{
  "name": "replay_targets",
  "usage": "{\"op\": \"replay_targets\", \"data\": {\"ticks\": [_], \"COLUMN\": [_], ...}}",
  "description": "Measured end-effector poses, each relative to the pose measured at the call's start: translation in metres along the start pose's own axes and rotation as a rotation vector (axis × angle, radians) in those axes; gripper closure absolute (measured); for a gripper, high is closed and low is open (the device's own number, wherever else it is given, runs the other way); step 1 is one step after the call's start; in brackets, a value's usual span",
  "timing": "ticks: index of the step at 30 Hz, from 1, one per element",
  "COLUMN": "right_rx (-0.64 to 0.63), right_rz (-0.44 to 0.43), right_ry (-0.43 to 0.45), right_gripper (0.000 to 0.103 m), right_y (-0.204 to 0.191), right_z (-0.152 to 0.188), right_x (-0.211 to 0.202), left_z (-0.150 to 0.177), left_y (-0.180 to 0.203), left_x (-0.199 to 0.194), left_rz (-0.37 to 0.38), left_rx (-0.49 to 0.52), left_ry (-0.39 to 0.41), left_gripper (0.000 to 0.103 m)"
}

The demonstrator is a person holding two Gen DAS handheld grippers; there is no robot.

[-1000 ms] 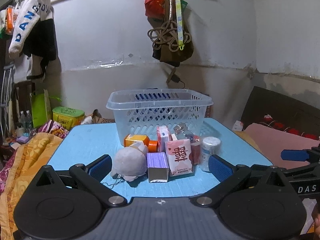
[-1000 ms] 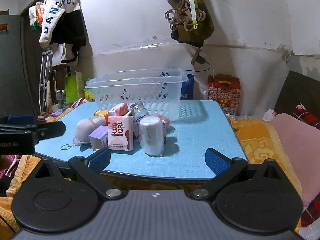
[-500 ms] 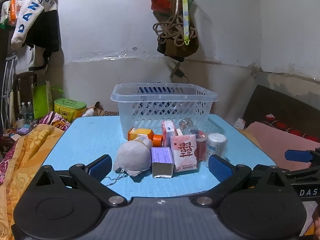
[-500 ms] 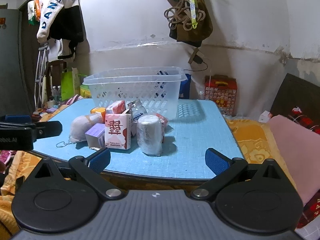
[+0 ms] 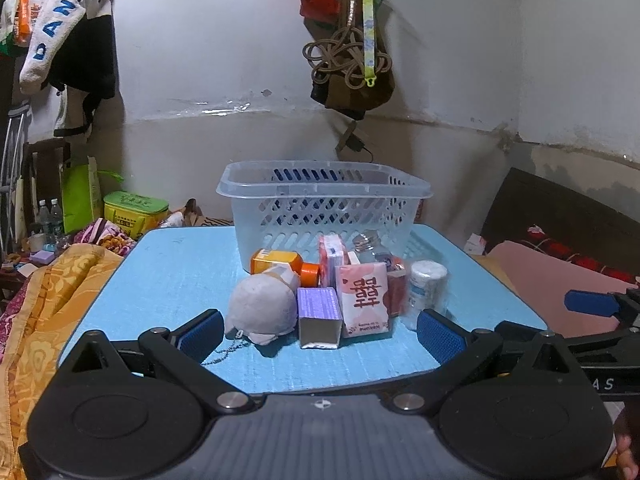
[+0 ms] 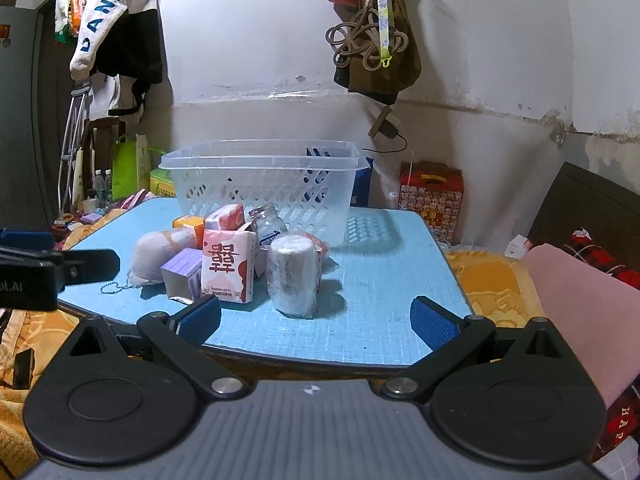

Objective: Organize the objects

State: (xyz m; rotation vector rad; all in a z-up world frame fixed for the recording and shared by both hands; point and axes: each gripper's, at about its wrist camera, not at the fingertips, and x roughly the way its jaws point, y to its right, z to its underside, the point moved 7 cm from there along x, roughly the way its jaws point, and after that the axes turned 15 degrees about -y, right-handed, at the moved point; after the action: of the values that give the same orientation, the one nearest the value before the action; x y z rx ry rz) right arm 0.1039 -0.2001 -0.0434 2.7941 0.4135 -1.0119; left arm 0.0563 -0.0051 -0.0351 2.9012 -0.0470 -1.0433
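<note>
From the left wrist view, the left gripper (image 5: 320, 330) hangs at the near edge of the light blue tabletop (image 5: 172, 276) with its jaws spread wide and nothing between them. Straight ahead of the jaws sits the huddle of loose things: a grey plush toy with a bead chain (image 5: 262, 307) toward the left jaw, a purple carton (image 5: 319, 316) and a pink-and-white carton with red characters (image 5: 363, 299) in the middle, a white wrapped roll (image 5: 426, 292) toward the right jaw, and behind them an orange bottle on its side (image 5: 280, 264) and a small clear glass bottle (image 5: 370, 246). Beyond the huddle stands the clear perforated plastic basket (image 5: 324, 204); I see nothing inside it. From the right wrist view, the right gripper (image 6: 316, 322) is likewise wide open and holding nothing, hovering off the near edge, with the roll just ahead of the gap and the left gripper's black arm off to its left. This looks like the approach before a first pick. The next move calls for one gripper to advance, straddle an outer item such as the roll, and close without toppling its neighbours, then lift it over the basket rim.
</note>
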Motion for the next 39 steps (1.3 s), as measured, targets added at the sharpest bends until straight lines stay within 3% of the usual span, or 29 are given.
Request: {"op": "replay_targets", "data": {"ticks": [21,26,29,33,36,39], "right_rx": [0.033,0.098,0.136,0.141,0.098,0.034], "right_rz": [-0.005,-0.083,-0.138,-0.171,-0.216,-0.200], "right_ry": [0.053,0.142,0.138,0.099,0.078,0.040], "right_gripper": [0.000,0.000,0.000,0.001,0.001,0.001], "right_y": [0.005,0.021,0.033,0.039,0.032,0.024], "right_z": [0.001,0.006,0.008,0.009,0.003,-0.013], "right_x": [-0.005,-0.019,-0.018,-0.006,0.002,0.021], "left_z": [0.004,0.007,0.012,0.014,0.007,-0.005], "left_y": [-0.004,-0.038,-0.064,-0.072,-0.069,-0.068], "left_x": [0.005,-0.007,0.000,0.021,0.037,0.050], "left_rz": [0.005,-0.035,-0.028,-0.061,-0.017,0.009], "left_rx": [-0.021,-0.135,-0.192,-0.109,-0.078,-0.053], "left_ry": [-0.033,0.018,-0.025,-0.096,-0.138,-0.169], "left_gripper": [0.000,0.000,0.000,0.001,0.002,0.002]}}
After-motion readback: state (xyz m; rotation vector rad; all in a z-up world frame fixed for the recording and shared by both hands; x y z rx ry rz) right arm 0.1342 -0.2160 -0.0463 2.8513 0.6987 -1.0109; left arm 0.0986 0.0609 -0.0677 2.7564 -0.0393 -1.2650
